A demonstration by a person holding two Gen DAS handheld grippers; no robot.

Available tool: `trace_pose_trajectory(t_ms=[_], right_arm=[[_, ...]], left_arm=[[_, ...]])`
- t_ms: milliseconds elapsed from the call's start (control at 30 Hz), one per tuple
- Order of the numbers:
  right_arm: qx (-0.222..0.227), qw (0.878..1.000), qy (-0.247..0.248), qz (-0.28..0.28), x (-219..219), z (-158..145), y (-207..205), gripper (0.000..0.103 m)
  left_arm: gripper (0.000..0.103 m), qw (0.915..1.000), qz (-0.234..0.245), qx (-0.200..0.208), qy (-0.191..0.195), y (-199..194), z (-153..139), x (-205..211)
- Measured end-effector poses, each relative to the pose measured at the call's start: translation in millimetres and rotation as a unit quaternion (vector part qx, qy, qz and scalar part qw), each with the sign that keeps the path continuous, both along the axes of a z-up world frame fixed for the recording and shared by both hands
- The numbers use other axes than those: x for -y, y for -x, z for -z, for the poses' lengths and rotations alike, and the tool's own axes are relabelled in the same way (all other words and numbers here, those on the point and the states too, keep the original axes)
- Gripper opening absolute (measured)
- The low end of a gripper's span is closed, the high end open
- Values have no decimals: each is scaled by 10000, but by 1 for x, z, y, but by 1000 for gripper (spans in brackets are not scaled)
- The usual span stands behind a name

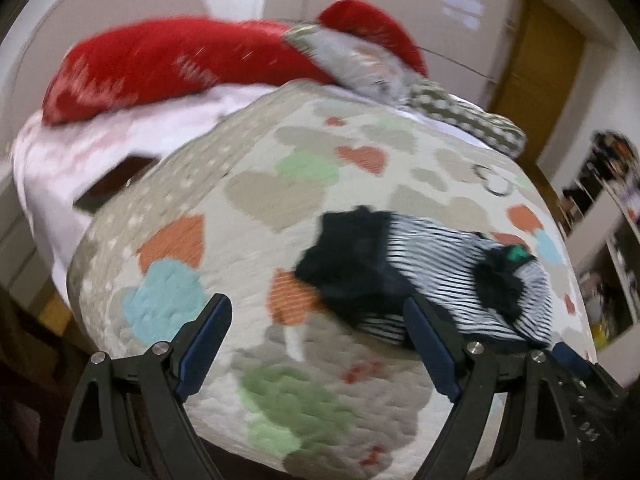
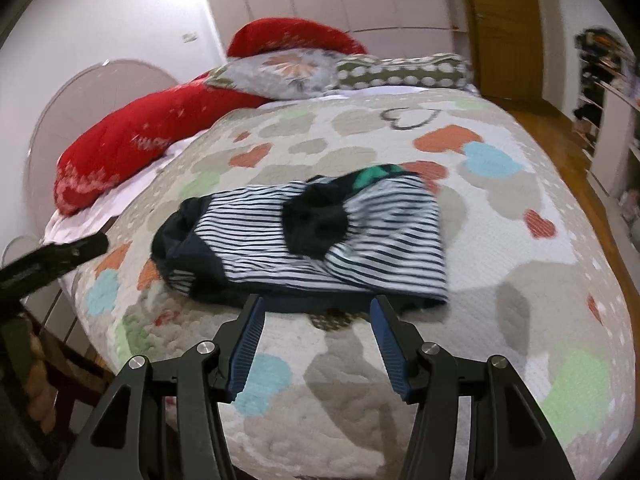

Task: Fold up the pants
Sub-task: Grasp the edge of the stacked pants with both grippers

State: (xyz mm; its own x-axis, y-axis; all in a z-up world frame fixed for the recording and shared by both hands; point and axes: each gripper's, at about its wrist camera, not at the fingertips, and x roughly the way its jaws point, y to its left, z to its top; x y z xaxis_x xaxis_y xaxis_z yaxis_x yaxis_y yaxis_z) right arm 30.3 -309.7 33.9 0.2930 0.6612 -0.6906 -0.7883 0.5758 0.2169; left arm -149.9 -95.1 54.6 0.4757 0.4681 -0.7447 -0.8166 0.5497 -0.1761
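Striped black-and-white pants (image 2: 312,244) with dark navy parts lie bunched on the heart-patterned quilt (image 2: 500,240). In the right wrist view my right gripper (image 2: 316,312) hovers just short of their near edge, jaws open with nothing between them. The left gripper's black arm (image 2: 52,256) pokes in at the far left of that view. In the left wrist view the pants (image 1: 432,276) lie right of centre, and my left gripper (image 1: 316,312) stands wide open over the quilt (image 1: 280,208), its right finger (image 1: 428,344) by the pants' near dark edge.
Red pillows (image 2: 160,128), a floral cushion (image 2: 280,72) and a dotted cushion (image 2: 400,72) line the head of the bed. A wooden door (image 2: 504,28) and shelving (image 2: 608,92) stand at the right. A dark wooden chair (image 2: 36,380) sits by the bed's left edge.
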Motion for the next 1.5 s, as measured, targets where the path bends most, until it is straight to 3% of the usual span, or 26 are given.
trace_pose_trajectory(t_ms=[100,233,500,700,833,867,933,967,1000,1067,1233,1367,1400,1433,1500], right_arm=[[-155,9989,165,-405,-32,-2,-1,63],[-399,9942,413,-909,-90,-6,1,63],[-343,9716,1225,-1996,-225,-5,43,68],[117,9466,2484,-2050,-306,25,58,74],[286,9303,3167,-1830,-327,55,60,79],[311,9299,3188,-1808,-327,58,60,78],[281,9344,3090,-1752,-323,52,56,64],[296,9368,3050,-1688,-320,49,52,48],[226,9397,2981,-1663,-317,46,48,39],[-39,9464,2777,-1648,-307,39,35,32],[-528,9588,2217,-1696,-290,24,20,28],[-748,9633,1894,-1750,-277,11,14,28],[-779,9644,1806,-1766,-275,7,13,27],[-810,9659,1702,-1777,-272,2,14,27],[-885,9683,1511,-1780,-262,-7,10,27]], left_arm=[[73,9992,-130,150,343,15,18,-19],[72,9942,-371,491,881,36,38,-42],[72,9870,-639,910,1158,70,57,-67],[72,9840,-671,1095,1237,76,62,-69],[73,9825,-511,1249,1282,73,62,-66],[73,9822,-478,1282,1284,72,62,-66],[73,9820,-414,1335,1268,69,61,-66],[73,9819,-373,1354,1272,66,61,-65],[73,9817,-322,1367,1289,62,61,-64],[73,9821,-163,1365,1290,52,60,-61],[81,9871,411,1251,912,12,57,-45],[81,9850,798,1198,955,-20,60,-40],[65,9849,856,1148,970,-26,60,-39],[37,9840,946,1085,1045,-32,60,-38],[20,9800,1162,1103,1184,-44,54,-34]])
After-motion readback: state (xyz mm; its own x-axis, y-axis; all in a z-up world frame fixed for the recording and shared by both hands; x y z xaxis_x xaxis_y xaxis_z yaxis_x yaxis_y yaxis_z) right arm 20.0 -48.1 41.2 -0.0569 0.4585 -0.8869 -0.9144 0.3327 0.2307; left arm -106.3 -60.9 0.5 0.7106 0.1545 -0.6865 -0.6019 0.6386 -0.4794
